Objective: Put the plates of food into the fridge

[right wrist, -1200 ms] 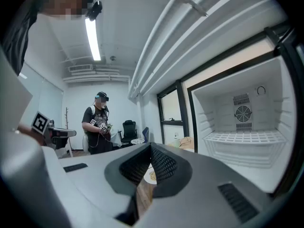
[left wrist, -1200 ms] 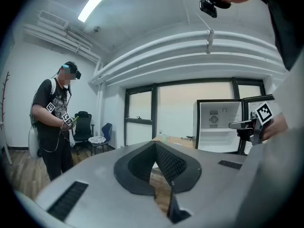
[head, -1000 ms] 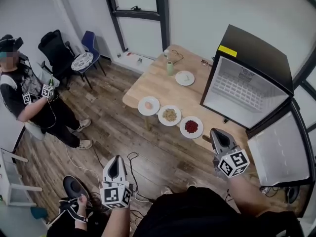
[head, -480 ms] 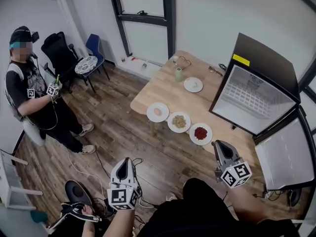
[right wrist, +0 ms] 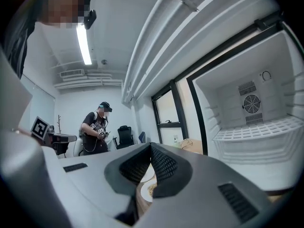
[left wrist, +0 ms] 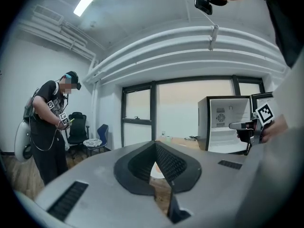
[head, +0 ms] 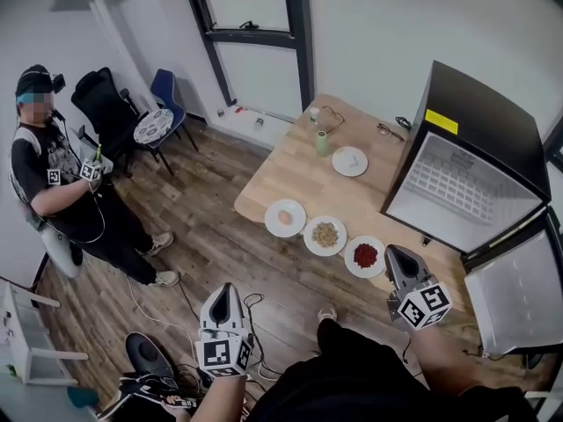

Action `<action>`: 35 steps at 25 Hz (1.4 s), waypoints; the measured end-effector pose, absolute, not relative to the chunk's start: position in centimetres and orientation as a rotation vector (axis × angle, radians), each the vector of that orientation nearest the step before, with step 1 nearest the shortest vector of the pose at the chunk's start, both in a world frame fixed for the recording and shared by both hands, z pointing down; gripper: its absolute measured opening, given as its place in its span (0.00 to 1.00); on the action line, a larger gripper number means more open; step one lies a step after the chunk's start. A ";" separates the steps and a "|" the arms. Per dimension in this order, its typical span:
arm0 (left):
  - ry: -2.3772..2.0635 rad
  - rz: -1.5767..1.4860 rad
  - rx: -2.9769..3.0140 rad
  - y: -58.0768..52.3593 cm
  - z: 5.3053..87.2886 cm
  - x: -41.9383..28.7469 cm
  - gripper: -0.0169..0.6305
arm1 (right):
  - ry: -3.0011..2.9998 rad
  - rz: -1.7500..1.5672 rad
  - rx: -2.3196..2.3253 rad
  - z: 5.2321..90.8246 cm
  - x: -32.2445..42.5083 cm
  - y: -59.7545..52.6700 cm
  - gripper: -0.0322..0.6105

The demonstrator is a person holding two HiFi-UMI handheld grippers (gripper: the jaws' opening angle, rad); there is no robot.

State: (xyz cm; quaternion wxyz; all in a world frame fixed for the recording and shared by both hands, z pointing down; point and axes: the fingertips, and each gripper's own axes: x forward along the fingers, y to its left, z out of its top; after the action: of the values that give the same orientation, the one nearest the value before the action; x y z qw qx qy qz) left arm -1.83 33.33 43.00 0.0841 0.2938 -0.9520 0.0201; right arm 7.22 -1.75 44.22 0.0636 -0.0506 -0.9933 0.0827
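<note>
Both grippers closed and empty; plates on the table.
The left gripper (head: pixel 222 292) and right gripper (head: pixel 393 255) have their jaws together, holding nothing. Three plates (head: pixel 325 234) of food sit in a row on the table (head: pixel 290 170), with the right gripper near the row's 4 o'clock end. The open fridge (head: pixel 466 192) stands at the plates' 3 o'clock.

The person holds both arms low and forward. The left gripper (head: pixel 224 294) and right gripper (head: pixel 395 257) point ahead, each with jaws pressed together, holding nothing.
</note>
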 end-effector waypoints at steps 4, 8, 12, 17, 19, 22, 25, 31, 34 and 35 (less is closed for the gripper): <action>-2.857 0.143 0.894 31.9 41.1 -5.6 0.03 | -3.013 0.256 -0.231 44.1 2.5 -2.2 0.08; -2.857 0.201 0.875 30.8 40.2 -9.2 0.03 | -3.039 0.280 -0.259 44.3 -1.8 -3.2 0.08; -2.843 0.213 0.858 28.8 40.7 -11.7 0.03 | -3.029 0.289 -0.291 44.7 -4.5 -4.3 0.08; -2.809 0.197 0.928 24.9 41.6 -13.5 0.03 | -2.972 0.292 -0.317 47.0 -5.5 -5.1 0.08; -2.787 0.231 0.995 23.3 41.7 -13.9 0.03 | -2.952 0.314 -0.297 47.8 -5.3 -5.2 0.08; -2.760 0.299 1.124 20.6 41.4 -14.8 0.03 | -2.939 0.351 -0.239 48.7 -5.1 -5.9 0.08; -2.722 0.285 1.240 18.0 41.3 -16.1 0.03 | -2.942 0.355 -0.157 48.7 -5.0 -6.7 0.08; -2.604 0.375 1.546 11.6 41.9 -20.1 0.03 | -2.975 0.332 0.098 47.8 -3.8 -9.3 0.08; -2.493 0.388 1.721 8.2 42.6 -20.4 0.03 | -2.943 0.363 0.295 48.0 -1.8 -10.3 0.08; -2.470 0.349 1.753 7.5 42.4 -20.5 0.03 | -2.938 0.365 0.346 47.8 -1.3 -10.3 0.08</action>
State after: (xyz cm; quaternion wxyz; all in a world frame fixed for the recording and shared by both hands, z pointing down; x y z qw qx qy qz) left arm -20.54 7.51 42.38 0.0464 0.5745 -0.8092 0.1142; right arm -1.28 -10.33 47.77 0.0806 0.1157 -0.9825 0.1220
